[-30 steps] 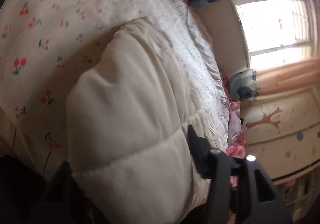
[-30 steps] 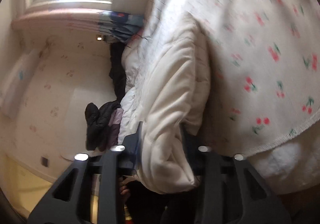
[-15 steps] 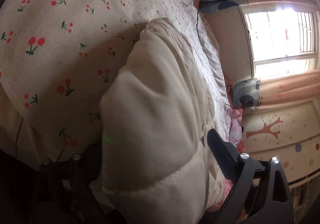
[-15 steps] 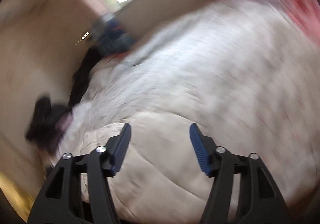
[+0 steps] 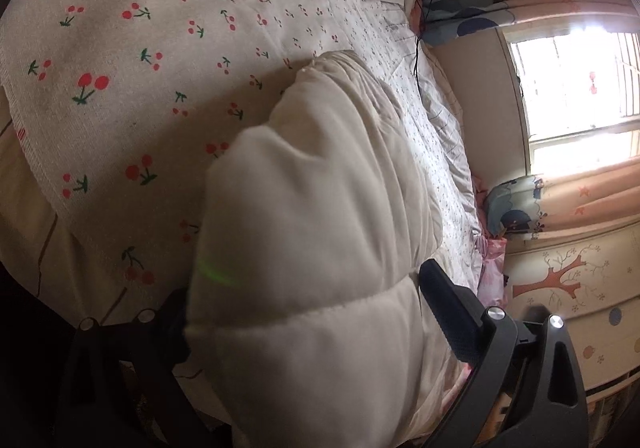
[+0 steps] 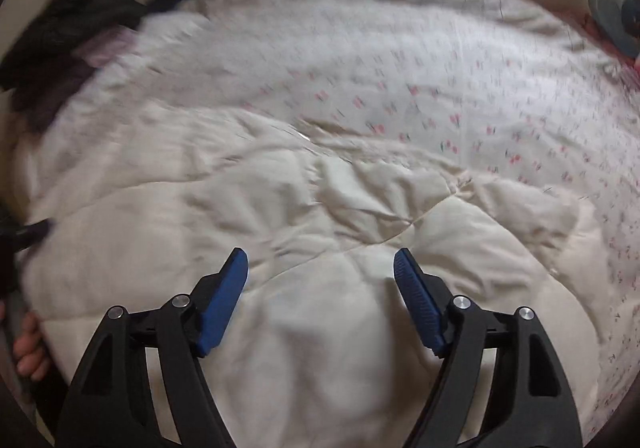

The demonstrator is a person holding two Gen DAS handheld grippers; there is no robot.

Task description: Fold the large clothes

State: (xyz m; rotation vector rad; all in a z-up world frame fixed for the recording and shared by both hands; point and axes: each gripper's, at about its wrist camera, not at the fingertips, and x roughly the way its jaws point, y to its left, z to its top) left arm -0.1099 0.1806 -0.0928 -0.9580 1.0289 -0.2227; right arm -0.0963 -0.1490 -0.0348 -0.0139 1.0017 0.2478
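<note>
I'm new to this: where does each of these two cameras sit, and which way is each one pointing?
Left wrist view: sits on the left gripper, looking along the bed toward the window; its two black fingers straddle a thick fold of the white padded garment.
Right wrist view: sits on the right gripper, looking down on the garment spread on the bed; its blue-padded fingers stand open and empty, and a bare hand shows at the left edge.
Shared: the garment and the cherry-print cover.

My left wrist view sits tight against the padded cream garment [image 5: 312,232] bulging between its fingers; my right looks down onto it [image 6: 320,248] from slightly farther. Both share the cherry-print bedding [image 5: 152,59].
</note>
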